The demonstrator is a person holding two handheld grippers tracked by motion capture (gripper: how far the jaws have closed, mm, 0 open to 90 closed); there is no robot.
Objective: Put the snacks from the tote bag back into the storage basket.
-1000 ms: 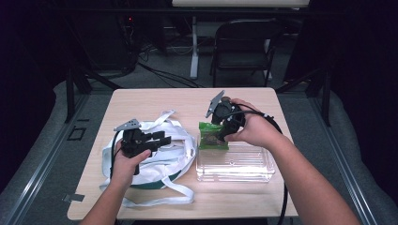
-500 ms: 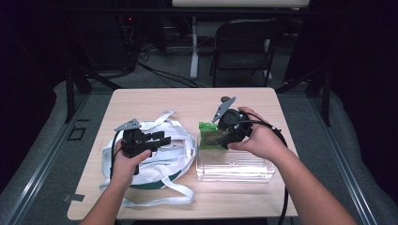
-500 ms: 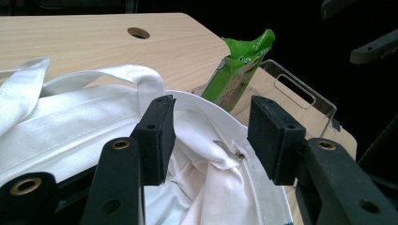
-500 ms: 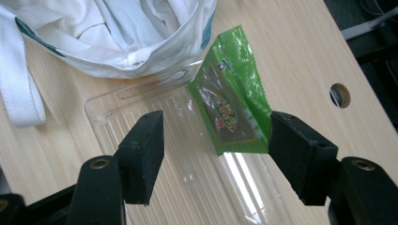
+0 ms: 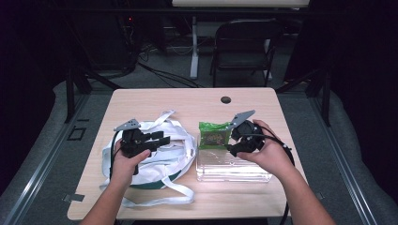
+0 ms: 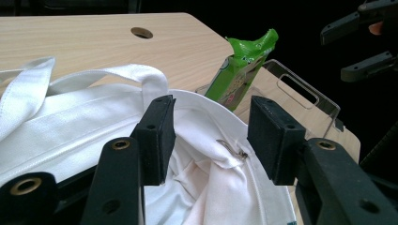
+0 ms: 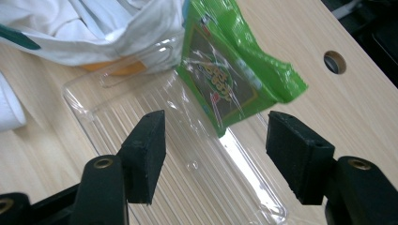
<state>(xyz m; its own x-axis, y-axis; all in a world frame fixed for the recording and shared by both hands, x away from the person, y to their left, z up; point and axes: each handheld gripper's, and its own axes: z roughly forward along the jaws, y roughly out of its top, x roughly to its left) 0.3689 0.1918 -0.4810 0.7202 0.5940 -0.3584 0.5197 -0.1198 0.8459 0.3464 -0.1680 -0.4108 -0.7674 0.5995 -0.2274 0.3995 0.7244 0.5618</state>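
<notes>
Resting on the far rim of a clear plastic tray [image 5: 234,169], a green snack packet [image 5: 213,135] is seen leaning half over the edge, its lower end inside the tray and its crimped top on the light wooden table [image 5: 187,101]. The tray is placed at the right of the table, just beside a white cloth bag [image 5: 159,159] with long straps.

The right gripper [image 5: 230,142] is held over the tray, close to the packet. In the right gripper view its jaws are seen spread apart above the ribbed tray floor, with the packet [image 7: 225,79] lying beyond the pads and untouched; nothing is gripped. The jaws have just been closing a little, with only the tray bottom seen between them.

The left gripper [image 5: 164,139] is held over the bag, pointed toward the packet. In the left gripper view its jaws are parted about halfway above the bag's open mouth [image 6: 206,154]; whether the pads press on the cloth cannot be told, but a clear gap is seen between them, with crumpled white fabric below. Beyond the bag, the packet [image 6: 241,65] and the tray's handle cutout [image 6: 300,89] are visible, and the right gripper [image 6: 363,47] is seen at the upper right.

A round hole [image 5: 225,100] is cut in the far part of the table.
</notes>
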